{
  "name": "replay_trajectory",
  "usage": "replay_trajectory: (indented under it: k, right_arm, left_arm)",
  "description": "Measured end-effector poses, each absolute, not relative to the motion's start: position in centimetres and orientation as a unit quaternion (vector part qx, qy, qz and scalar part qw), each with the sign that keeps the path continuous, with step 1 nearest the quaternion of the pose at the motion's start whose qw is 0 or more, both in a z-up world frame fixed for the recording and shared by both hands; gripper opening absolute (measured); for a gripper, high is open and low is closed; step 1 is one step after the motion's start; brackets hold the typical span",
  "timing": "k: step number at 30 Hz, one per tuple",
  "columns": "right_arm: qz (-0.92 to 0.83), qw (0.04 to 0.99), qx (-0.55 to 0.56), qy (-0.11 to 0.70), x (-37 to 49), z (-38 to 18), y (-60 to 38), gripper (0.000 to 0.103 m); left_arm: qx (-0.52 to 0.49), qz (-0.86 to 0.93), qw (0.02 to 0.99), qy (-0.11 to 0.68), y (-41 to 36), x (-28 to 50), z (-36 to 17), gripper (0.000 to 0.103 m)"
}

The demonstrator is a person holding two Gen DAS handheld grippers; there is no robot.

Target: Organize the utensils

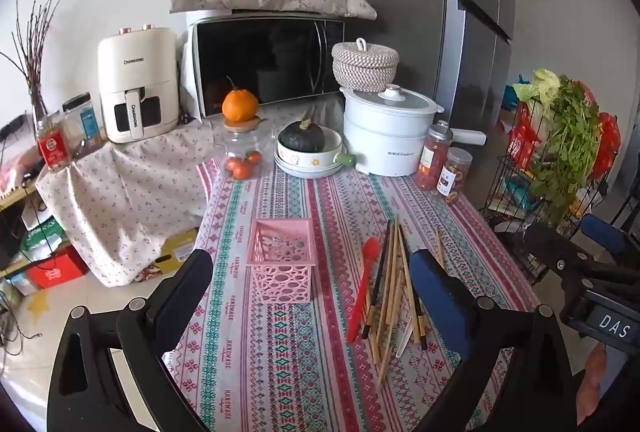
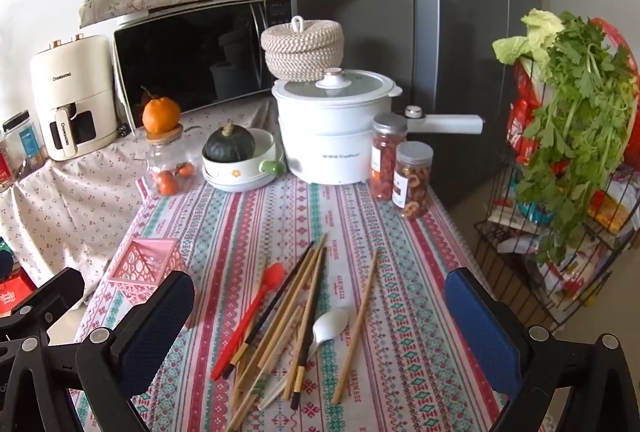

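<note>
A pink perforated basket (image 1: 280,264) stands upright on the patterned tablecloth (image 1: 288,372), empty as far as I can see; it also shows at the left of the right wrist view (image 2: 148,264). To its right lies a loose pile of wooden and dark chopsticks (image 1: 394,292) with a red spoon (image 1: 362,288) and a white spoon (image 2: 330,324). One chopstick (image 2: 358,324) lies apart on the right. My left gripper (image 1: 312,288) is open above the table in front of the basket. My right gripper (image 2: 320,316) is open above the pile (image 2: 288,320).
At the back of the table stand a glass jar with oranges (image 1: 242,152), a bowl with a green squash (image 1: 308,148), a white electric pot (image 1: 386,132) and two snack jars (image 1: 444,168). A wire rack with greens (image 2: 568,136) stands right of the table edge.
</note>
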State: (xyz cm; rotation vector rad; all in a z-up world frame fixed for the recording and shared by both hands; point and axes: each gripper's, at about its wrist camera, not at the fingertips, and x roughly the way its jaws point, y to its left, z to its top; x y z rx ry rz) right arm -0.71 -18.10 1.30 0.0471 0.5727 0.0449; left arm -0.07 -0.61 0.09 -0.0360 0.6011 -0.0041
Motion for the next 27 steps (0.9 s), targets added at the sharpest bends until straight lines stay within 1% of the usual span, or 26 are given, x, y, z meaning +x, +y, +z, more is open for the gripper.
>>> replay_trajectory:
  k: [15, 27]
  right_arm:
    - [0.025, 0.958, 0.017, 0.286, -0.46, 1.02, -18.27, 0.103]
    - [0.026, 0.957, 0.015, 0.288, -0.37, 0.88, -18.36, 0.103]
  left_arm:
    - [-0.050, 0.001, 0.951, 0.305, 0.20, 0.35, -0.33, 0.100]
    - [-0.028, 0.001, 0.952, 0.303, -0.36, 0.18, -0.38, 0.100]
